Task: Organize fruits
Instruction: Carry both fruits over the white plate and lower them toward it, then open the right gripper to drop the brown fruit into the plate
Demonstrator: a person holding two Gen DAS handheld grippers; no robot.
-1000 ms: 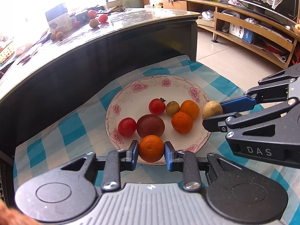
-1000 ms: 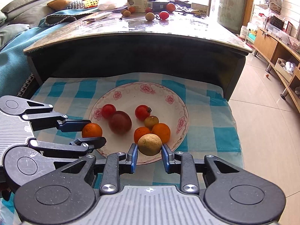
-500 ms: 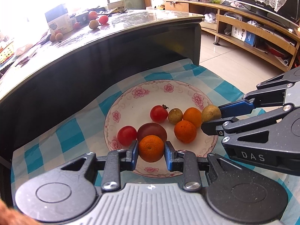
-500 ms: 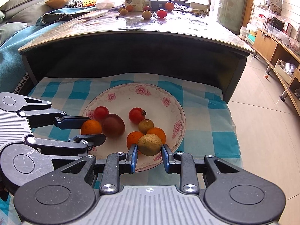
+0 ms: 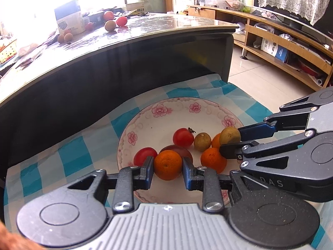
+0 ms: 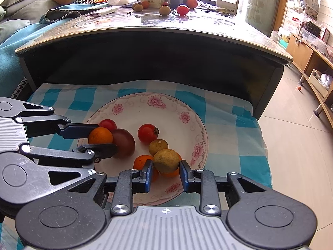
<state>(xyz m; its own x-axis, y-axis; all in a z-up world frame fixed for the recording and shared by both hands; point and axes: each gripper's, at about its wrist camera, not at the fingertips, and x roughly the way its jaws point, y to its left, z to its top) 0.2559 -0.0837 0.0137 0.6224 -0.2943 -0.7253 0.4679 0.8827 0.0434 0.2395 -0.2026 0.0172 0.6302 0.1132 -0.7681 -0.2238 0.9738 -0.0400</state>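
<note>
We've got both grippers loaded over the floral plate [image 6: 199, 125], which sits on the blue-checked cloth [image 6: 226, 125].

Left gripper [image 5: 168, 167]: jaws narrow, clamped on a mandarin [image 5: 167, 164]. In the right wrist view that mandarin [image 6: 100, 135] hangs at the plate's left side, touching or just beside the dark plum [image 6: 123, 143]; we can't tell if it's resting on the plate or still a bit above it.

Right gripper [image 6: 166, 166]: jaws narrow, clamped on a yellow-green round fruit [image 6: 166, 160], maybe a lime, hard to say. It's above the near-right cluster, right over two loose oranges [image 6: 143, 162] and just beside a smaller green fruit [image 6: 158, 146]. The left wrist view agrees: the held fruit [image 5: 230, 135] is over the right part of the plate.

Key relation: each drop spot lies straight below and slightly ahead of its own gripper, left fruit left, right fruit right, with the stemmed tomato [image 6: 147, 133] between them. The arms don't cross. All the fruit is round, so there's no long axis to line up.

Our read: the next move is lower and release. Risk is rolling: the right fruit would land on other fruit, not bare plate, and could run toward the near rim. More fruit sits on the table top [image 6: 187, 27] behind.
</note>
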